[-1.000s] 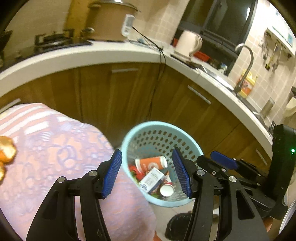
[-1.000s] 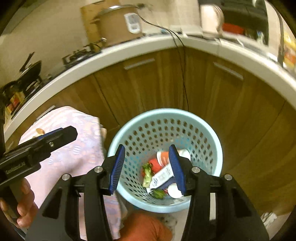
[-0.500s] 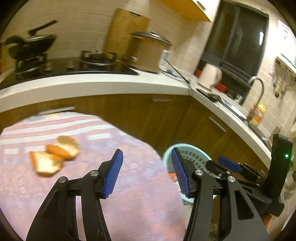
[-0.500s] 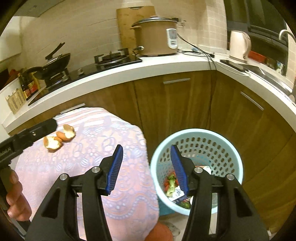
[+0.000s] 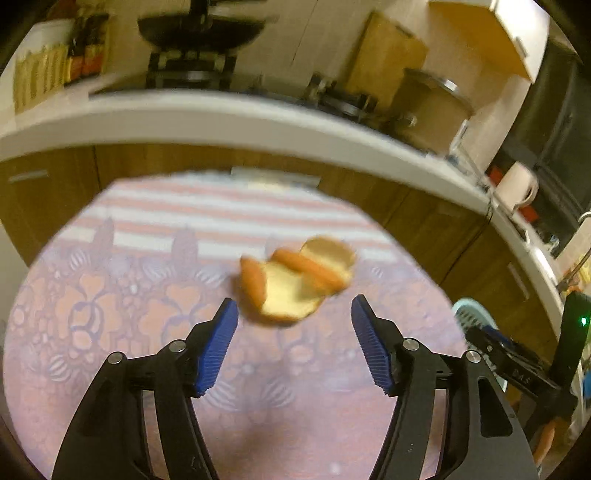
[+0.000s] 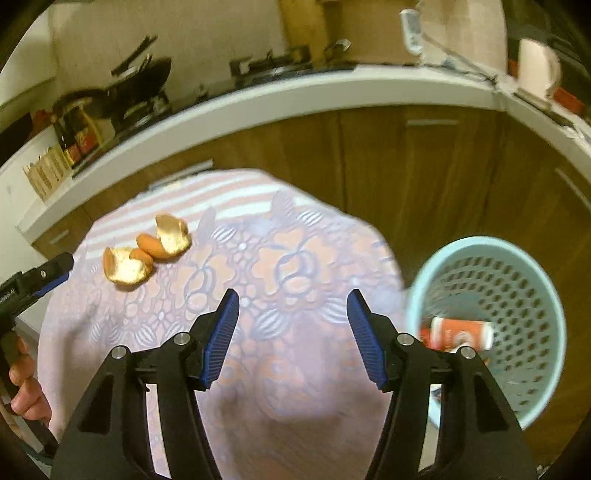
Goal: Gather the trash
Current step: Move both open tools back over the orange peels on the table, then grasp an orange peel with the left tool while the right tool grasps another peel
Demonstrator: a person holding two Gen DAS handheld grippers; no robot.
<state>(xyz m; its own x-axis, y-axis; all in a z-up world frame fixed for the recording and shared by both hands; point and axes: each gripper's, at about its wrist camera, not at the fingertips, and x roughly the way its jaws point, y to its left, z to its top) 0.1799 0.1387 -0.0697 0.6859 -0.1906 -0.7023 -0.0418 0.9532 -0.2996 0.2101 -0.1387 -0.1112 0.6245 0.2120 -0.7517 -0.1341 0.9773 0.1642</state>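
Orange peels [image 5: 291, 284] lie in a small heap on the round table's pink lace cloth [image 5: 147, 295]. My left gripper [image 5: 293, 308] hovers just short of them, jaws opening, nothing between its pads. In the right wrist view the same peels [image 6: 127, 269] sit at the table's far left, with the left gripper [image 6: 37, 277] beside them. My right gripper [image 6: 291, 299] hangs over the middle of the cloth [image 6: 277, 258], jaws opening and empty. The light-blue perforated basket [image 6: 480, 243] stands on the floor to the right, with an orange can [image 6: 458, 332] and other trash inside.
A white counter [image 6: 295, 96] over wooden cabinets [image 6: 406, 166] curves behind the table. It carries a wok on a stove [image 5: 203, 33], a rice cooker [image 5: 432, 107] and a white kettle [image 6: 535, 66]. A hand [image 6: 22, 387] holds the left gripper.
Both grippers have swung left from above the basket to over the table. The peels have come to the middle of the left view. Both pairs of jaws stand wider apart.
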